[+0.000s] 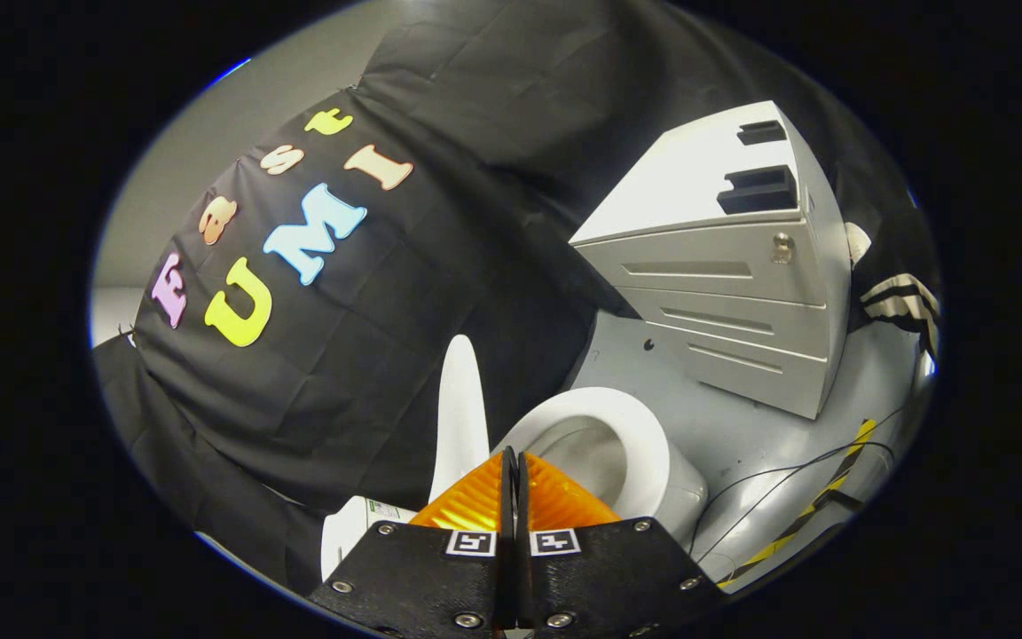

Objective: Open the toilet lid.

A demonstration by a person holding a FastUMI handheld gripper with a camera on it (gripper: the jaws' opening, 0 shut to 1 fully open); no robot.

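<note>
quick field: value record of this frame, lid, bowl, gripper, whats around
toilet lid: raised, standing upright beside the bowl
toilet bowl: open, seat ring exposed, just beyond the fingertips
gripper: fingers closed together, holding nothing, apart from the lid
drawer cabinet: grey, on the floor beyond the toilet
cable: thin, black, lying on the floor next to the toilet

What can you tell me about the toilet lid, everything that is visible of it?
The toilet lid is white and smooth, plastic by its look. It already stands raised, almost upright and seen edge-on, tapering to a rounded top. It rises beside the open seat and bowl, with the black cloth wall behind it. Its hinge end is hidden behind the claw, whose orange fingers are closed together, holding nothing. Nothing visibly touches the lid.
</note>
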